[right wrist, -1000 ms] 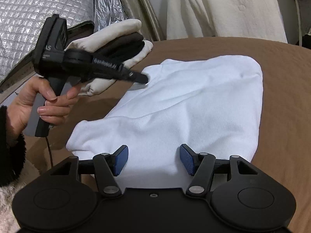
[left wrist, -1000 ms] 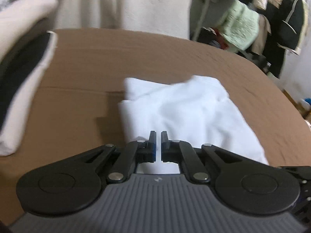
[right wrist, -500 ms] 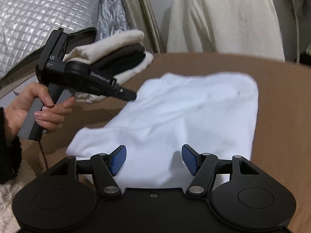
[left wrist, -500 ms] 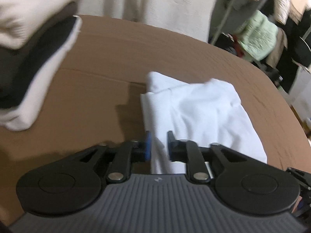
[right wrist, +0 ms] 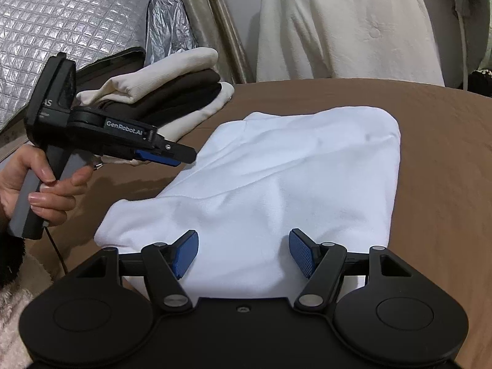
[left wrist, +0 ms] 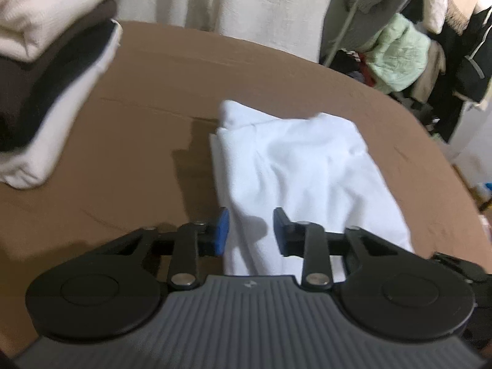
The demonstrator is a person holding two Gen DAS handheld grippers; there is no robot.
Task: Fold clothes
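You've got the brown bedspread (right wrist: 446,160) as the work surface, with the white garment (right wrist: 292,181) lying folded roughly in its middle – a fat rectangle, edges loose on the near left corner, so I'd judge the fold is mostly done and what's left is squaring it or moving it. The stack of folded clothes (right wrist: 172,92) – cream, dark brown, cream – sits at the far left of the bed, just beside the garment, likely the place it goes next. Your right gripper (right wrist: 243,252) hangs over the garment's near edge with jaws well apart and nothing between the pads; looks staged for a pinch on that edge. Your left gripper (left wrist: 250,230) has jaws only partly apart, over the garment's left edge, cloth showing under the gap but not pinched. The right wrist view shows what the left can't: your left hand (right wrist: 40,184) on the handle and the tool held clear above the cloth. The left wrist view adds the layered left edge of the fold and the clothes rack (left wrist: 399,46) beyond the bed.
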